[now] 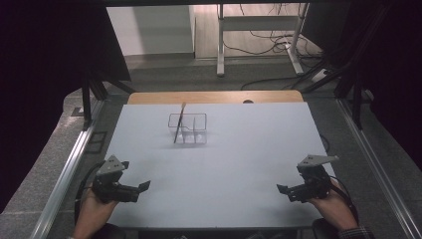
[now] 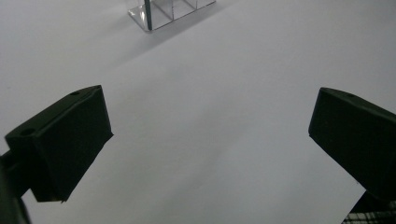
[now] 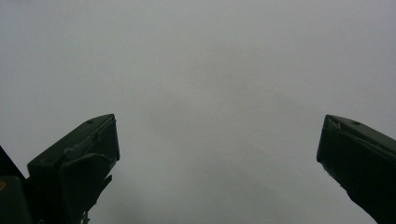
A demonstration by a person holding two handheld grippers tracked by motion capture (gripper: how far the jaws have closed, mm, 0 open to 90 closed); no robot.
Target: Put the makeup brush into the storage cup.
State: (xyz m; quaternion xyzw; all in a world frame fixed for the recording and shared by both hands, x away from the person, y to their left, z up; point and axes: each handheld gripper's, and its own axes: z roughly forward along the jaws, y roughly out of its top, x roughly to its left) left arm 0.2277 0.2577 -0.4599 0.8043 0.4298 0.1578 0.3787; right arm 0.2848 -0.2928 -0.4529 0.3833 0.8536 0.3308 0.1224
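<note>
I hold the left gripper (image 1: pixel 144 186) at the near left of the white table (image 1: pixel 239 169) and the right gripper (image 1: pixel 281 189) at the near right — both with jaws spread wide, nothing between them. Well ahead, toward the far middle, stands a clear divided holder (image 1: pixel 188 128) with a thin stick (image 1: pixel 179 123) leaning in its left compartment — its corner shows in my left gripper view (image 2: pixel 161 16).

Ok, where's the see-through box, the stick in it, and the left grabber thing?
Clear box (image 1: pixel 195 130), high view, on its front wall.
Stick (image 1: pixel 179 122), high view, on the middle of its shaft.
Left gripper (image 1: pixel 144 186), high view, between its open jaws.
</note>
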